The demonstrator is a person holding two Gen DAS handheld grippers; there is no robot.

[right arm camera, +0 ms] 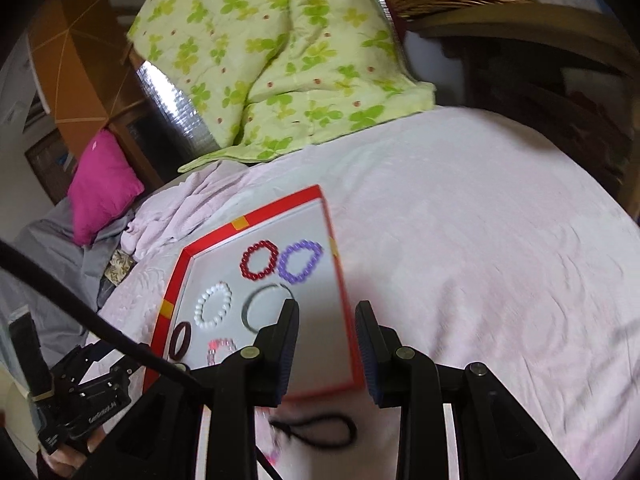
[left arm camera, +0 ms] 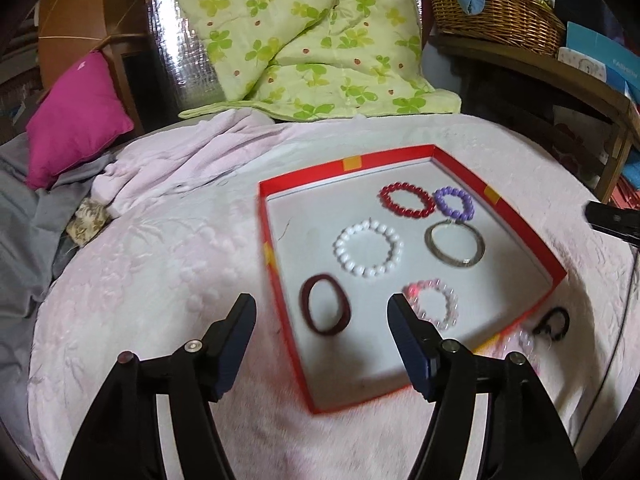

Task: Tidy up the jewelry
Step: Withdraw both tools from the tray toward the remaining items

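Observation:
A shallow red tray [left arm camera: 348,163] [right arm camera: 256,216] with a white floor lies on the pink blanket. In it lie a red bead bracelet [left arm camera: 407,199] [right arm camera: 259,260], a purple one [left arm camera: 455,203] [right arm camera: 300,261], a white one [left arm camera: 368,247] [right arm camera: 213,303], a silver bangle [left arm camera: 454,243] [right arm camera: 251,304], a dark maroon band [left arm camera: 325,310] [right arm camera: 179,340] and a pink clear-bead bracelet [left arm camera: 434,303] [right arm camera: 221,349]. A black hair tie [left arm camera: 553,323] [right arm camera: 320,430] lies on the blanket outside the tray's near side. My left gripper [left arm camera: 322,308] is open and empty above the tray's near left corner. My right gripper [right arm camera: 327,316] is open and empty above the tray's right wall.
A green clover quilt [left arm camera: 304,36] [right arm camera: 272,60] is piled at the back. A magenta cushion [left arm camera: 72,116] [right arm camera: 102,188] and grey cloth [left arm camera: 24,240] lie at the left. A wicker basket [left arm camera: 496,12] stands on a wooden shelf at the back right.

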